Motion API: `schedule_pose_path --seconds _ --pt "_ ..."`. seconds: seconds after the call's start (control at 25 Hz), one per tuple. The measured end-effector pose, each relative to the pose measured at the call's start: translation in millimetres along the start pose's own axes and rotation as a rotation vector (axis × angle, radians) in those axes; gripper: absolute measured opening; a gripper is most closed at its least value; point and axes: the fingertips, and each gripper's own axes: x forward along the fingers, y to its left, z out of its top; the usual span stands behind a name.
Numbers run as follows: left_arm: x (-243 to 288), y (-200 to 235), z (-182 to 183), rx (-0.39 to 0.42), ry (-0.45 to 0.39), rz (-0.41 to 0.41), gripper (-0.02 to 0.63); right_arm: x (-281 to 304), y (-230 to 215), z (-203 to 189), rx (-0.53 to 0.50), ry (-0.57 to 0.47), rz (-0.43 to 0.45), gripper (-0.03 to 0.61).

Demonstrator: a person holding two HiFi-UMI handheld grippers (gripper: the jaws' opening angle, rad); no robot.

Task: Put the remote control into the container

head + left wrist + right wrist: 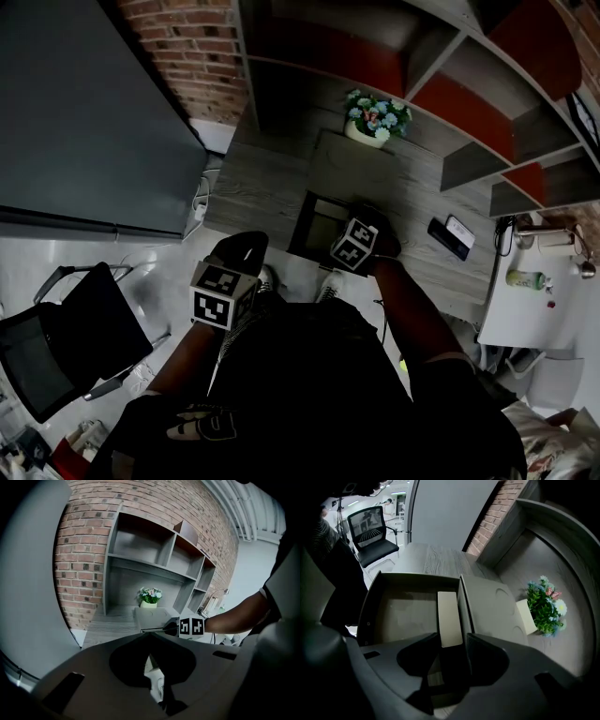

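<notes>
The left gripper [149,637], jaws together and empty, is hanging off the desk's [267,183] front edge, while the right gripper [453,640] is clamping the pale remote [449,616] over the open container [403,613] at that edge; placing seems under way, and the next move is probably lowering it inside before releasing.

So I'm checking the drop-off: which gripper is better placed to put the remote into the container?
Right. The right gripper hangs over the open container with the pale remote between its jaws; the left gripper is back by the edge of the desk, jaws together, empty.
</notes>
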Motion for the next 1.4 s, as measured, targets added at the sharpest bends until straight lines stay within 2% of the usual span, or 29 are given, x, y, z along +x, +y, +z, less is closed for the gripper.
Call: schedule_pose_path --seconds 0.12,0.24,0.32,0.4,0.52,0.6,0.68,0.76,0.92,1.16,1.28,1.4 --pt "5 0 6 0.007 -0.009 -0.015 0.006 -6 -2 -2 0.025 -0.017 -0.031 0.186" --pt "11 -4 12 0.013 -0.003 -0.043 0.006 -28 -9 1 0.149 -0.086 -0.058 0.186" --pt "16 -11 19 0.024 -0.012 -0.073 0.006 -53 -14 7 0.318 -0.191 -0.046 0.186" --pt "20 -18 27 0.043 -0.020 -0.100 0.005 -87 -21 12 0.549 -0.348 -0.005 0.178" --pt "23 -29 40 0.059 -0.041 -0.148 0.006 -147 -31 16 0.897 -0.605 0.063 0.018" --pt "22 -37 50 0.057 -0.065 -0.183 0.006 -181 -32 18 1.056 -0.744 0.106 0.009" --pt "23 -43 59 0.060 -0.089 -0.205 0.005 -204 -31 12 1.150 -0.812 0.101 0.009" --pt "26 -46 63 0.069 -0.094 -0.215 0.005 -218 -28 7 1.179 -0.829 0.071 0.008" --pt "32 -49 61 0.121 -0.065 -0.223 0.005 -233 -17 6 1.140 -0.798 0.005 0.008" --pt "35 -56 62 0.122 -0.063 -0.245 0.005 -235 -4 8 1.220 -0.795 0.055 0.008" --pt "38 -61 60 0.135 -0.053 -0.249 0.005 -236 -7 4 1.183 -0.773 0.023 0.008" --pt "41 -66 60 0.108 -0.050 -0.265 0.005 -234 -7 -1 1.163 -0.753 0.010 0.008"
